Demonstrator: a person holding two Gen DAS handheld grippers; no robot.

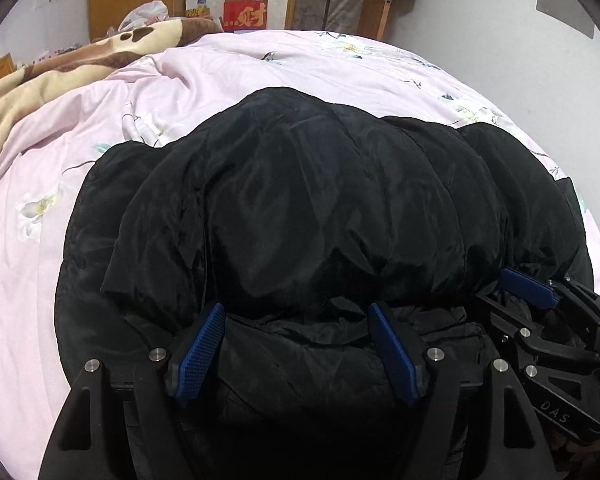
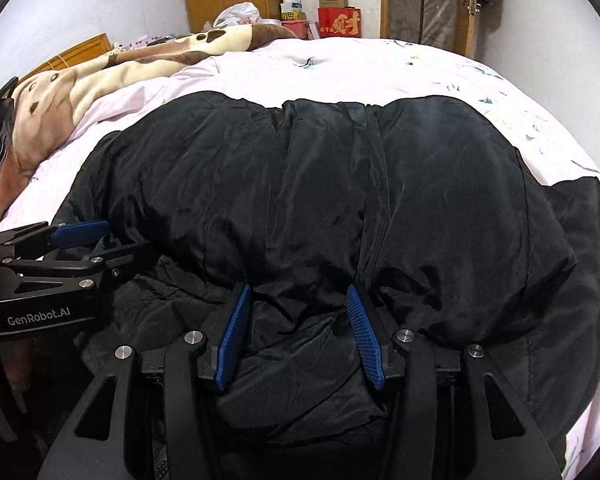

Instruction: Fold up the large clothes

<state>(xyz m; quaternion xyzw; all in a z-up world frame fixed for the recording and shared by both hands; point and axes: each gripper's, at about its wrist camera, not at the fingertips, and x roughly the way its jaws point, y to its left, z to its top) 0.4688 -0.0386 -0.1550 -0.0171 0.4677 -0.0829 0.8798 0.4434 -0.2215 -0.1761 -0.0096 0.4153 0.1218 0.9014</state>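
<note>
Both of my hand-held grippers sit side by side at the near edge of the black puffer coat (image 1: 320,200), which stretches crosswise on the bed (image 1: 340,60); left hand-held gripper (image 1: 296,344) and right hand-held gripper (image 2: 300,328) stand apart, padding bulging between.

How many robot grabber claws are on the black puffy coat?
2. The left gripper and the right gripper sit side by side at the near edge of the black padded coat, each straddling a bulge of its fabric.

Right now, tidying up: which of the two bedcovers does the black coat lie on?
The pink floral quilt; the brown-and-cream blanket lies bunched beyond, clear of the coat.
</note>
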